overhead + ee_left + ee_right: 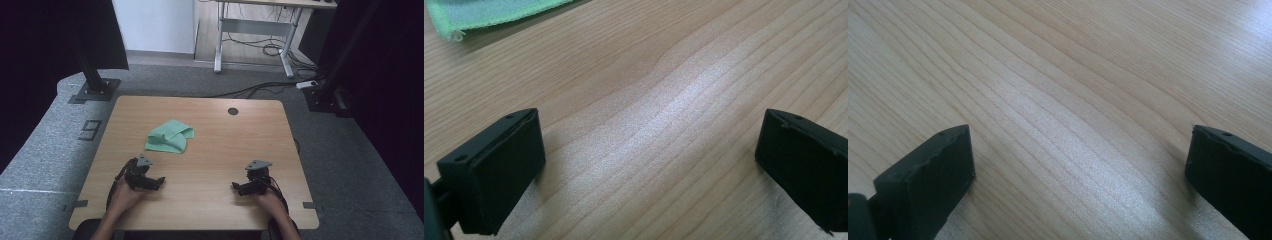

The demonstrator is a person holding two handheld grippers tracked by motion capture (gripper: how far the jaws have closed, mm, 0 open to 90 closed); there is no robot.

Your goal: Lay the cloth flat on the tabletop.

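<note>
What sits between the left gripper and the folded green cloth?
Nothing: bare light wood tabletop separates the left gripper from the folded green cloth, as the high view shows; the jaws stand open.

One mark reads: a dark "9" point(90, 129) on the grey floor point(45, 145), just left of the table point(225, 150).

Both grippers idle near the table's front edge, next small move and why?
Probably ease the left gripper forward to the folded green cloth: its jaws stand open and empty over bare wood, and the cloth lies just beyond it, nearer than to the right gripper.
</note>
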